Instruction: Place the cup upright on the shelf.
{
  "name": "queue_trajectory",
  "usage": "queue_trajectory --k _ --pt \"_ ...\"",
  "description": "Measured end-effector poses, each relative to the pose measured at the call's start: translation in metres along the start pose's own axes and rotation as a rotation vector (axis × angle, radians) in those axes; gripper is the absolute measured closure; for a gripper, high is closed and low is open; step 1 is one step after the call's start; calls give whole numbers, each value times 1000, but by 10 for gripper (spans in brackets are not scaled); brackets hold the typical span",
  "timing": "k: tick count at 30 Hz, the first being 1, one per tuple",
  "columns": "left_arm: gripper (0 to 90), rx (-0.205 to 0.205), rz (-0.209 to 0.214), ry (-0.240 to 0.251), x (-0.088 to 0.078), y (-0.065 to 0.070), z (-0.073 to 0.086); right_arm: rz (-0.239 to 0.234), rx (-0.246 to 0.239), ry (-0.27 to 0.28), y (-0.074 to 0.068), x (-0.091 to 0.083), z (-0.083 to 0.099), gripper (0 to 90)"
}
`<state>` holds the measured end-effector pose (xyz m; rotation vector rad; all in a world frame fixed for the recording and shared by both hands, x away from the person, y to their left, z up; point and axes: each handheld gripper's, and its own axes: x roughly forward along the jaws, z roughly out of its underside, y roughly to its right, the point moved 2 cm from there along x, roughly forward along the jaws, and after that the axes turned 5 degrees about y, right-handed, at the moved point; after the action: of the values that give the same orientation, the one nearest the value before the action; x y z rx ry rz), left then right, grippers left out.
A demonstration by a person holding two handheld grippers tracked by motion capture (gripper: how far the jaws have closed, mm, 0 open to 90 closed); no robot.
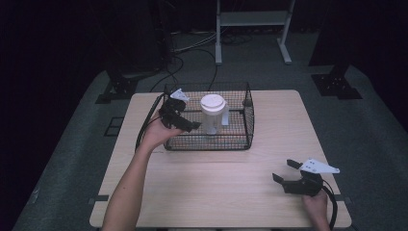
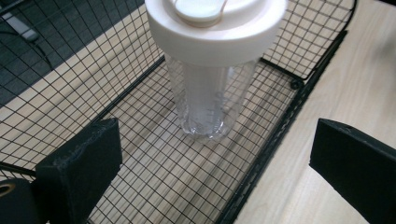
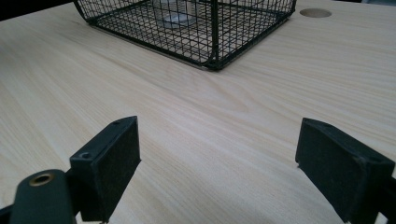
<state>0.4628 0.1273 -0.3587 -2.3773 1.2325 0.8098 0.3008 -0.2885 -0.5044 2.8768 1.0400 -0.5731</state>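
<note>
Black wire-mesh basket (image 1: 250, 113); inside it, clear glossy plastic bottle (image 2: 210, 100) with matt white lid (image 2: 219, 32); under it, pale wood-grain table (image 1: 231, 178).

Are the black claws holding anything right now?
No. The left gripper is open above the basket, near the bottle, and the right gripper is open over the table.

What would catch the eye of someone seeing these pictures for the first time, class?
First, the clear bottle with its broad white lid, standing upright inside the black wire basket at the far middle of the wooden table. Next, the left gripper at the basket's left end, jaws open toward the bottle. The right gripper sits apart at the table's near right corner, jaws open over bare wood.
</note>
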Motion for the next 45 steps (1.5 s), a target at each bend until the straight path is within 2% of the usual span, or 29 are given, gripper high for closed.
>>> queue_trajectory --k 14,18,29,45 --pt "15 48 26 35 -20 20 13 6 -1 -4 0 0 0 129" --pt "16 65 32 30 -22 26 16 7 -1 -6 0 0 0 128" --pt "16 72 41 24 -27 30 26 9 -5 -8 0 0 0 128" --pt "16 91 54 33 -32 46 39 11 -9 -11 0 1 1 128"
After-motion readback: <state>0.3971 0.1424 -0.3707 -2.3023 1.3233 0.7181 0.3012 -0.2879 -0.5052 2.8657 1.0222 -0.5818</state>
